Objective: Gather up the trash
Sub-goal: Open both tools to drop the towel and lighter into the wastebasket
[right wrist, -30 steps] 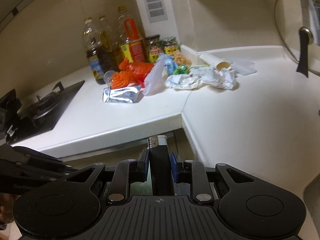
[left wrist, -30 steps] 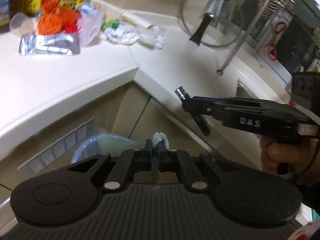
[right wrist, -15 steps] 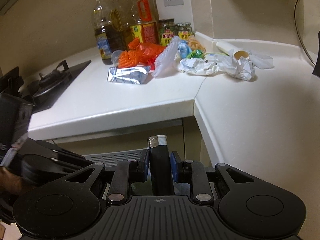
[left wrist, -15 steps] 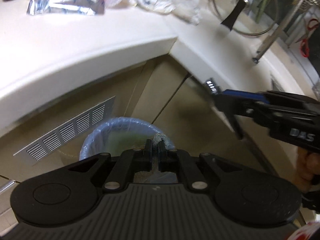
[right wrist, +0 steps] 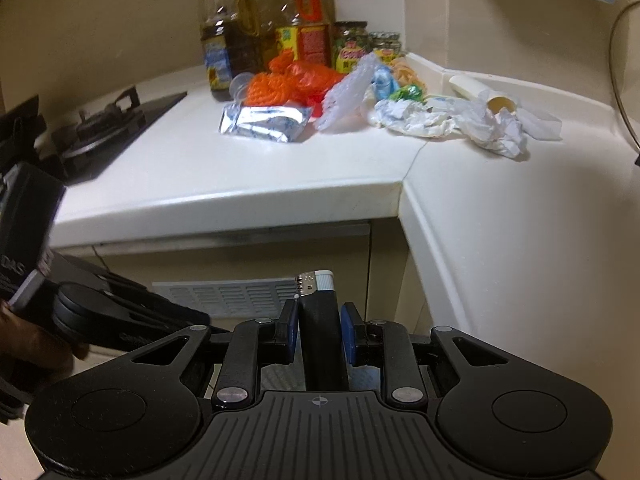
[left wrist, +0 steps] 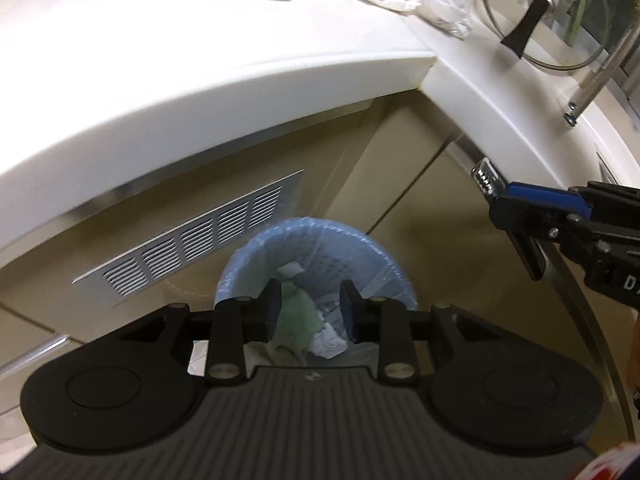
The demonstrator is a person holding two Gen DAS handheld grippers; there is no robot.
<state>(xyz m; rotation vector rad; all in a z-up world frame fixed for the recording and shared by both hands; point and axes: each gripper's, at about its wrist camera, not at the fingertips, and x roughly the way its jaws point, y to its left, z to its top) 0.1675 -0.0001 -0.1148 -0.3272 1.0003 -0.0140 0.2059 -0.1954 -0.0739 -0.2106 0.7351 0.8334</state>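
Right now the lighter (right wrist: 320, 320), black with a white and metal top, sits upright between the right gripper (right wrist: 319, 332) fingers, both blue pads pressed on its sides, so it is clamped. In the left wrist view the same lighter (left wrist: 487, 178) sticks out of the right gripper (left wrist: 520, 216) at the right, beside the counter edge and above the floor. Left gripper (left wrist: 310, 308) hangs over the trash bin (left wrist: 248, 256), fingers apart with nothing between them; its jaws have just been opening. Bin has a blue liner, and inside lie a green scrap (left wrist: 298, 320) and crumpled white paper (left wrist: 330, 340). Bin stands on the floor in the corner under the white counter (right wrist: 200, 172), next to a vent grille (left wrist: 188, 240). On the counter, well apart from both grippers: silver foil pouch (right wrist: 264, 122), orange net bags (right wrist: 292, 80), clear plastic bag (right wrist: 348, 92), crumpled white wrappers (right wrist: 448, 122), cardboard tube (right wrist: 486, 94). Bottles (right wrist: 256, 36) and jars (right wrist: 352, 46) stand behind against the wall. Stove (right wrist: 104, 128) at left. Glass lid (left wrist: 544, 12) leans at the far right in the left view.
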